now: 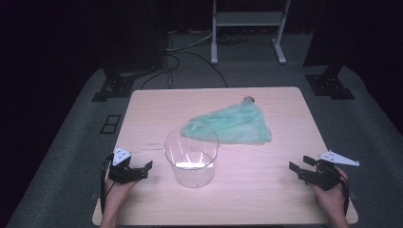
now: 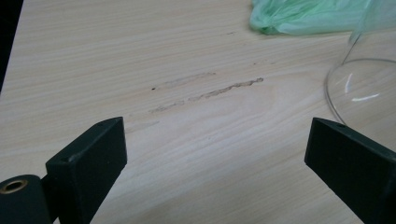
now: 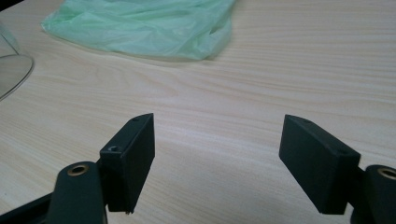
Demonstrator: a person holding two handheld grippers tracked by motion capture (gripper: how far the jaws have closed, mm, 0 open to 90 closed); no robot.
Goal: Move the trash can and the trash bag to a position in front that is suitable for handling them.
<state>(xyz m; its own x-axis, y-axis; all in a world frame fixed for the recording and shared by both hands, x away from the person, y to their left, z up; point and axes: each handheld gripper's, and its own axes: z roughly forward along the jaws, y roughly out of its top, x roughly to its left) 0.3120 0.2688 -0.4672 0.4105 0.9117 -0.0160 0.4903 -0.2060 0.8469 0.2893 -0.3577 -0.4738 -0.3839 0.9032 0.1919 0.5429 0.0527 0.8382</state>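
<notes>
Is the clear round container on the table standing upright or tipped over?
Upright: the clear round container stands on its base on the wooden table, open rim up.

The room is dark all around, and the light falls from above onto the worktop (image 1: 285,142), so the pale wood looks bright with a faint pink tint. The floor and the far corners are almost black. The clear glass jar (image 1: 192,161) has a white shine at its bottom and thin bright lines on its wall. The high view is soft and a bit grainy. In both gripper views the wood grain is sharp, and the shadows are faint.
</notes>
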